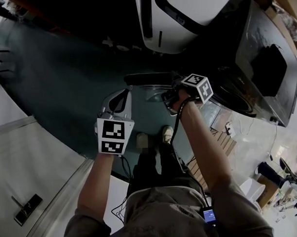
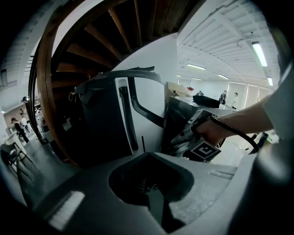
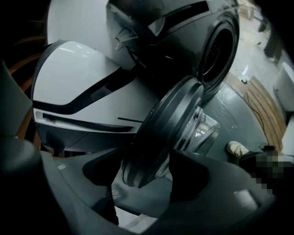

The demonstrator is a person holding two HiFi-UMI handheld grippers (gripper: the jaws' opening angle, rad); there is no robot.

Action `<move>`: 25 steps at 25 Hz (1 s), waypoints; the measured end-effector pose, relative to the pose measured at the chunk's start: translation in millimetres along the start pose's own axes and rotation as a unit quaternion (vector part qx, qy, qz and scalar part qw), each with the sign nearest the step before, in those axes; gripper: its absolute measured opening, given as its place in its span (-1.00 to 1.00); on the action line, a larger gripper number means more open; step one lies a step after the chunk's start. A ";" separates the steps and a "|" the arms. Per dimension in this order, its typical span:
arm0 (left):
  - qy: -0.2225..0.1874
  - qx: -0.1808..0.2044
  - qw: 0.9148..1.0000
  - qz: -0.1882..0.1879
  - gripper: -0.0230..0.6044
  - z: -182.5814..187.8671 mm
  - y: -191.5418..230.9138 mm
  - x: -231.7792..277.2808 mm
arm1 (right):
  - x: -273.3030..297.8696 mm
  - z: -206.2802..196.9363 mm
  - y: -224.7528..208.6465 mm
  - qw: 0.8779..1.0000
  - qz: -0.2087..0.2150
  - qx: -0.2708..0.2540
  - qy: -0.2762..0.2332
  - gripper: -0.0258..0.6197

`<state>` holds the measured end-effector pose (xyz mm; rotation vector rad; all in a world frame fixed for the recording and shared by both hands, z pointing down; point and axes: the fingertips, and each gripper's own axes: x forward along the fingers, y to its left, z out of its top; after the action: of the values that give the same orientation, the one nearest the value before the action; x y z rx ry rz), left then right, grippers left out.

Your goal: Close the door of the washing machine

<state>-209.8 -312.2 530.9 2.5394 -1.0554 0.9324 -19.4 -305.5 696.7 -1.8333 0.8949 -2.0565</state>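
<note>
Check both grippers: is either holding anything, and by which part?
Nothing is gripped. The right gripper, jaws open, straddles the rim of the round dark glass-centred washer door; the left gripper is empty.

Charcoal, white and teal, with chequered cubes.
The door (image 3: pixel 170 124) before me is a charcoal ring round clear glass, the washing machine (image 3: pixel 206 41) near black, the neighbouring appliance (image 3: pixel 69 78) white with black stripes, the floor (image 1: pixel 64 79) deep teal; my right cube (image 1: pixel 198 87) and left cube (image 1: pixel 112 135) show black-and-white squares.

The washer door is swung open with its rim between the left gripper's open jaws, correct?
No, it's the right gripper whose open jaws straddle the rim of the door, which is swung open; the right gripper view shows it.
</note>
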 end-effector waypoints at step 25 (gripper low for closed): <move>0.028 -0.010 1.000 -0.001 -0.93 -26.0 -8.1 12.0 | 11.5 6.9 -11.9 0.999 -0.013 0.015 -0.026 0.28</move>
<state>-209.8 -301.7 558.8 2.4819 -1.0401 0.9816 -12.3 -304.5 713.2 -1.8830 0.8273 -2.0161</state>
